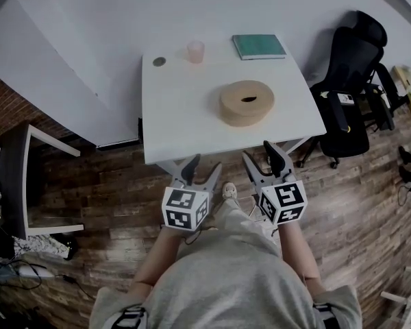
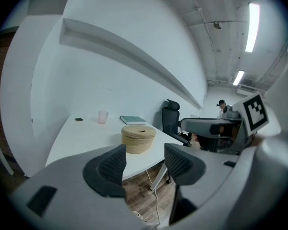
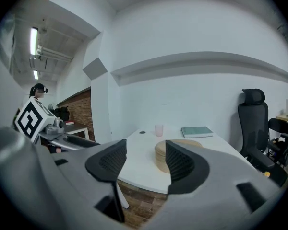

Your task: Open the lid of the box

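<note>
Head view: the left gripper (image 1: 204, 166) and the right gripper (image 1: 260, 154) hang side by side at the near edge of the white table (image 1: 178, 115), over the wood floor (image 1: 103, 184); the task looks not yet begun
Box: the round tan woven box (image 1: 246, 110) sits a little right of the table's middle, well apart from both grippers
Lid: the lid (image 1: 248, 93) is on, with a dark slot in its top
Left gripper: jaws spread wide, nothing between them
Right gripper: jaws parted too, empty; in the right gripper view the box shows beyond the gap, not inside it
Risk, grip height: the lid seems shallow and flush with the wall, so jaws closing too low would likely clamp lid and body together and lift the whole box
Risk, sliding: the box looks light; pulling the lid with one gripper while the other does not steady the body could drag or tip it on the smooth top
Risk, table edge: both grippers are low beside the rim, so a forward reach without rising first could strike it
Risk, neighbours: a pink cup (image 1: 195, 51) and a green book (image 1: 259, 46) stand behind the box near the far edge; an overshoot could knock the cup
</note>
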The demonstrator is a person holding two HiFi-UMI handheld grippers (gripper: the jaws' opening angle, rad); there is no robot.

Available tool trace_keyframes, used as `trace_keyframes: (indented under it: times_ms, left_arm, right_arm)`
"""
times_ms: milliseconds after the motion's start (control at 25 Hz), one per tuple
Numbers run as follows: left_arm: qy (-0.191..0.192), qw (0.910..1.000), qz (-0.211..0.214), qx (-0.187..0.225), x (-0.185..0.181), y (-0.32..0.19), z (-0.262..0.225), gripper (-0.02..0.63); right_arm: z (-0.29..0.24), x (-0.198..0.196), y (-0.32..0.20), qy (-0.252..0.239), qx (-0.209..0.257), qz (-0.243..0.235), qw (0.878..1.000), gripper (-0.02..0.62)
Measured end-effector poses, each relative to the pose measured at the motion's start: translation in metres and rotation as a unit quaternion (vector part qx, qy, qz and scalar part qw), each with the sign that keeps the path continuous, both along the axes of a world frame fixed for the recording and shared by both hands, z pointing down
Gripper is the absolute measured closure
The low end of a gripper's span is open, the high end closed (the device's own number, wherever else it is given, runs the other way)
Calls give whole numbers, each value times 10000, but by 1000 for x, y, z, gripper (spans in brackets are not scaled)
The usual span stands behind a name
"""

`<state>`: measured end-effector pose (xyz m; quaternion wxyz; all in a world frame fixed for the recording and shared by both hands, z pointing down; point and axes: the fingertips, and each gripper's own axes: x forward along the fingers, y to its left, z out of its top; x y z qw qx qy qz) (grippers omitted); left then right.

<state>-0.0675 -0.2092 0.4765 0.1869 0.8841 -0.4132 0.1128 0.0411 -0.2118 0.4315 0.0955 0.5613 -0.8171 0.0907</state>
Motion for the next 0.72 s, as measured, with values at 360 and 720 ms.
trace_keyframes:
  times_ms: [360,720]
  left_arm:
    - [-74,9999,24,-130,29,-58,14,373]
    - [-300,9980,79,-547,57,-100,49,364]
  right_arm:
    - [13,17,-64,411,-196,-307,9985,347]
    - [43,29,-112,865,-508,-798,9918,350]
